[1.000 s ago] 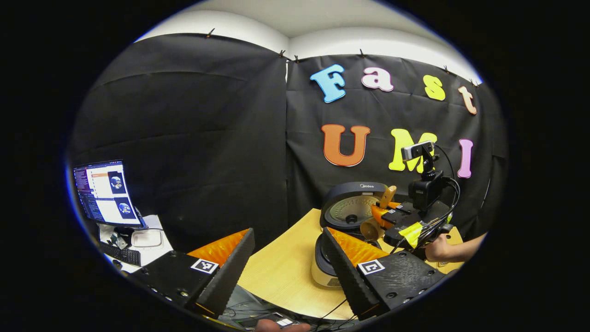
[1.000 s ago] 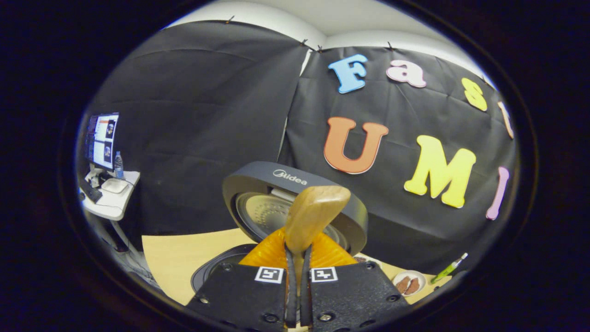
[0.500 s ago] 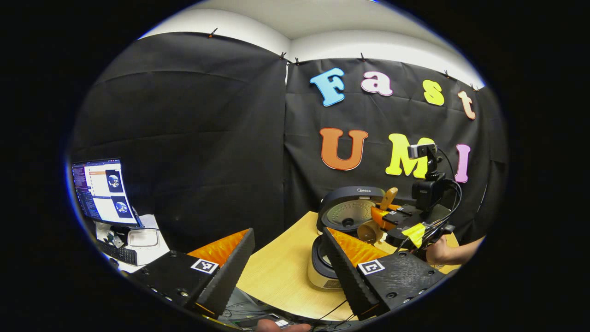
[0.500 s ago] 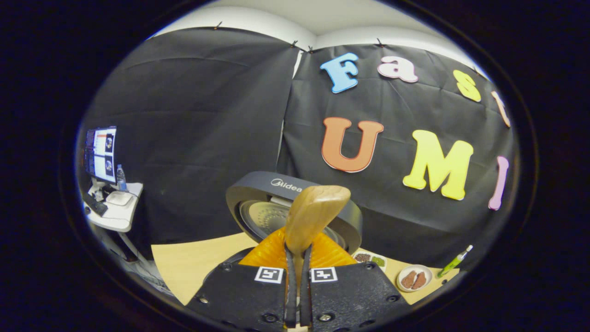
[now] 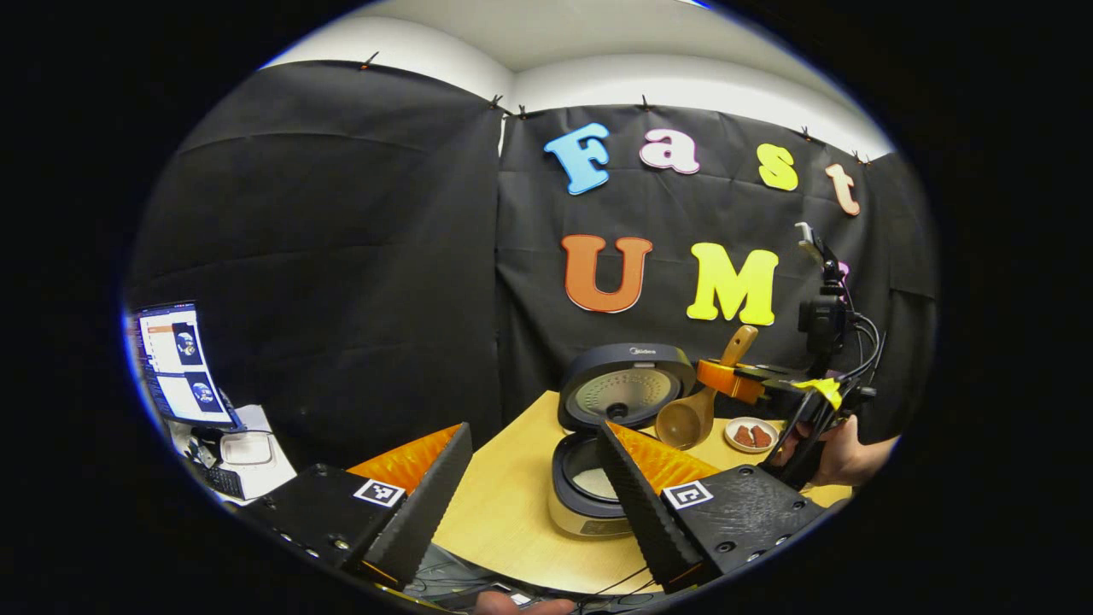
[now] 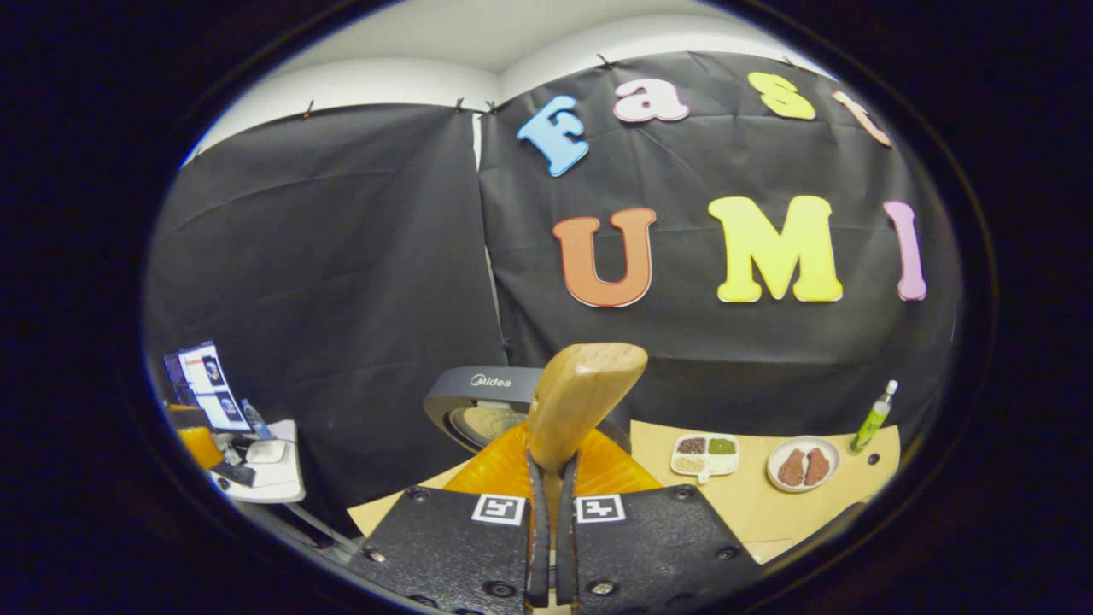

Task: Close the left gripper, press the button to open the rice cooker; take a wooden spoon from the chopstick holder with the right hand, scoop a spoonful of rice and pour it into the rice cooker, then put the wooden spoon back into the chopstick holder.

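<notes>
Left gripper view, from left to right: a monitor [image 5: 179, 363] stands lit on a small white side table [image 5: 248, 448] with a keyboard [image 5: 224, 481]; its text is too small to read. Below, the left claw [image 5: 534, 478] is spread wide, with nothing between its two fingers, and each finger carries a square black-and-white marker. Between the fingers lies the wooden counter [image 5: 512, 504]. On it stands the rice cooker [image 5: 593, 487] with its lid [image 5: 626, 395] raised upright; the pot inside holds something white. The lid has a brand word on its rim, small and hard to read here. To the right of the lid the wooden spoon [image 5: 693, 408] hangs with its bowl down and its handle pointing up. The right claw [image 5: 727, 380] pinches the handle, and a hand [image 5: 841, 453] holds that tool from below. A small plate [image 5: 750, 434] with brown pieces lies behind the spoon.

Right gripper view, from left to right: the monitor [image 6: 205, 400] and side table are far at the left. In the middle the open lid [image 6: 487, 406] shows the word "Midea". The spoon handle [image 6: 581, 401] rises in front of it, with both fingers of the right claw [image 6: 551, 512] pressed together on it. Further right on the counter [image 6: 751, 504] are a divided tray [image 6: 706, 453] with grains, the plate [image 6: 803, 464] and a green bottle [image 6: 873, 418].
</notes>
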Motion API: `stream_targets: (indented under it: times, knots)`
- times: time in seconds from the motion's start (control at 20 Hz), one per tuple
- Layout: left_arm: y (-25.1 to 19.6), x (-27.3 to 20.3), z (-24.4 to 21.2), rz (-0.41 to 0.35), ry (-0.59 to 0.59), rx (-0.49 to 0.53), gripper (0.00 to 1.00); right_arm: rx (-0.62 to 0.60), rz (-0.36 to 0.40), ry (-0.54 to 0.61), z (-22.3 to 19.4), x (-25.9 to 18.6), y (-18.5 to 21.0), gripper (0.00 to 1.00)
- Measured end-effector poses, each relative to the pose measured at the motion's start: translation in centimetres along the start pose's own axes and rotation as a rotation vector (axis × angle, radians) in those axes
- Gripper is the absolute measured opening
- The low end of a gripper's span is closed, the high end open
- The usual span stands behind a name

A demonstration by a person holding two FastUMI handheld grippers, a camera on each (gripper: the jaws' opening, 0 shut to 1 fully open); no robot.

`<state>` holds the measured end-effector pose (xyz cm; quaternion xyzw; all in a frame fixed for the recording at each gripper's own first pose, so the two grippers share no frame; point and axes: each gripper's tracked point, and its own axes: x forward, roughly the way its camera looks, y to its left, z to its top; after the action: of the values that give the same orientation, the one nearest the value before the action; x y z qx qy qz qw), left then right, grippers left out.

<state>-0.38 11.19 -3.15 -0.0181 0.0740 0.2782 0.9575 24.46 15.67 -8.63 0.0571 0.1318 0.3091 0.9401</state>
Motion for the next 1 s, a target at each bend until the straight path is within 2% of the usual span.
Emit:
stream_targets:
  times: [0.2,0.35,0.45,0.7,0.85,1.0]
  knots:
    - [-2.9,1.2,0.2,-0.089,-0.004,0.009,0.95,0.187,-0.044,-0.002,1.5,-3.5,-3.6,0.08]
    - [-5.6,2.3,0.1,-0.159,0.001,0.017,0.95,0.306,-0.118,-0.028,2.6,-6.4,-7.8,0.08]
    - [-7.4,3.1,0.0,-0.209,0.005,0.024,0.95,0.349,-0.188,-0.046,2.6,-8.5,-11.3,0.06]
    - [-12.0,5.0,-0.1,-0.311,-0.002,0.039,0.95,0.424,-0.402,-0.069,1.3,-14.7,-20.8,0.08]
    - [-14.0,5.9,-0.1,-0.345,-0.002,0.037,0.94,0.441,-0.523,-0.072,0.2,-17.9,-27.0,0.06]
    - [-15.3,6.8,0.1,-0.348,-0.011,0.049,0.95,0.468,-0.637,-0.075,-1.1,-20.8,-32.7,0.08]
